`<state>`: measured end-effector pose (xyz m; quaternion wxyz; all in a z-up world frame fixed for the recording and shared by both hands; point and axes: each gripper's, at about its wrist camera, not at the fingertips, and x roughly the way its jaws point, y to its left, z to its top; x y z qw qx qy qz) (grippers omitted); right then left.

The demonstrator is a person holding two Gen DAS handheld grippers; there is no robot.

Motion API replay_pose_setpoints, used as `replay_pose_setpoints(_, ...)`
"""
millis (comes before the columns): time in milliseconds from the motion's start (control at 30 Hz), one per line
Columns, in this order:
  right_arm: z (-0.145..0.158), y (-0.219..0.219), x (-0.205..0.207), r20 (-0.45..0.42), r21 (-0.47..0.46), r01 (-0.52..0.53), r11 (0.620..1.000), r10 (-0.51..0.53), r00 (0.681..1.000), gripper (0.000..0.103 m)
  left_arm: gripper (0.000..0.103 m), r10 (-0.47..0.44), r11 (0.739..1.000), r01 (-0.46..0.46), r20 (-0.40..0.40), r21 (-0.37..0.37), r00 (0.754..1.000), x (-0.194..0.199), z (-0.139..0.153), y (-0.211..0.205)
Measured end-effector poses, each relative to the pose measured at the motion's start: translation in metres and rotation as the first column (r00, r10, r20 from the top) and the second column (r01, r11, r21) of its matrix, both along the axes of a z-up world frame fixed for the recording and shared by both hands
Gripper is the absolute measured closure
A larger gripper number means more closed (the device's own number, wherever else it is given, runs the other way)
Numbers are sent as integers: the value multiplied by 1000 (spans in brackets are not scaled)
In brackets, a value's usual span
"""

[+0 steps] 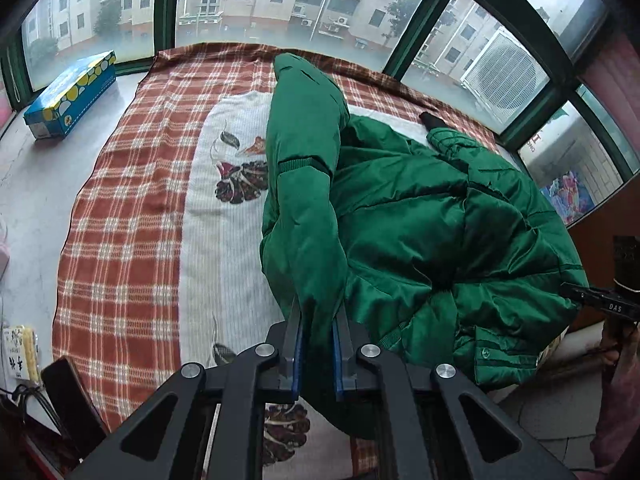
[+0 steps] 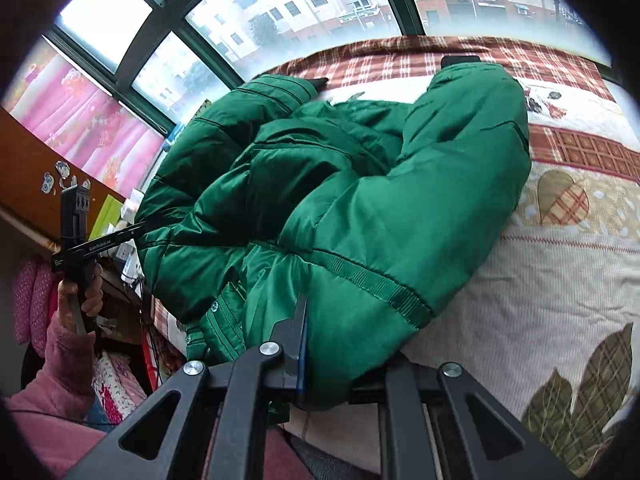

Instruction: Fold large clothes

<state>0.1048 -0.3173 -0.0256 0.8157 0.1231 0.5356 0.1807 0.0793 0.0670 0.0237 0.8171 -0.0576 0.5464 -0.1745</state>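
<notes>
A large green puffer jacket (image 1: 420, 216) lies bunched on the bed. My left gripper (image 1: 318, 320) is shut on a sleeve of the jacket (image 1: 308, 160), which stretches away from the jaws toward the window. In the right wrist view my right gripper (image 2: 332, 320) is shut on the jacket's edge (image 2: 360, 280) near a ribbed seam; the fabric covers its right finger. The jacket (image 2: 320, 184) fills the middle of that view. The other gripper (image 2: 80, 232) shows at the left there, held in a hand.
The bed has a red plaid blanket (image 1: 132, 208) and a white sheet with leaf prints (image 1: 224, 200). A blue box (image 1: 70, 94) sits on the window ledge. Windows run behind the bed. A wooden cabinet (image 2: 36, 168) stands by the bedside.
</notes>
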Motion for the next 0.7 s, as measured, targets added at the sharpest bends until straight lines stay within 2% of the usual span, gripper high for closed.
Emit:
replay_pose_setpoints(67, -23, -3, -11, -65, -8, 7, 1000, -7, 998, 89, 92, -6, 1000, 7, -43, 25, 999, -28, -20, 3)
replay_pose_setpoints(100, -33, -5, -15, -89, -16, 16, 1000, -17, 996, 84, 92, -11, 999, 14, -68, 42, 998, -39, -34, 5)
replay_pose_setpoints(167, -44, -15, -17, -116, -19, 47, 999, -49, 992, 81, 92, 3, 998, 3, -93, 59, 996, -52, -50, 12)
replay_pose_setpoints(233, -44, -30, -15, -156, -9, 89, 996, -89, 984, 65, 89, 19, 1000, -17, -101, 19, 995, -57, -49, 22)
replay_pose_setpoints(267, -38, -38, -15, -156, -9, 104, 995, -104, 982, 63, 88, 16, 1000, -17, -103, -3, 995, -58, -44, 25)
replay_pose_setpoints(333, -19, -53, -12, -134, -28, 120, 992, -123, 983, 58, 84, 9, 1000, -9, -94, 1, 996, -56, -30, 28)
replay_pose_setpoints(367, -9, -61, -8, -116, -34, 127, 991, -130, 985, 55, 79, 10, 1000, -8, -74, 20, 997, -54, -22, 29)
replay_pose_setpoints(433, 10, -75, 4, -68, -46, 155, 987, -158, 985, 37, 63, 15, 999, -13, -36, 46, 999, -46, -3, 30)
replay_pose_setpoints(500, 21, -88, 16, -27, -23, 169, 985, -169, 985, 33, 31, 30, 999, -30, 4, 36, 1000, -38, 12, 33)
replay_pose_setpoints(567, 27, -100, 36, -15, 18, 181, 983, -181, 983, 32, 23, 53, 998, -54, 32, 31, 998, -18, 24, 36)
replay_pose_setpoints(700, 30, -119, 91, -15, 80, 200, 977, -199, 980, 32, 17, 79, 997, -79, 23, 12, 997, 37, 34, 39)
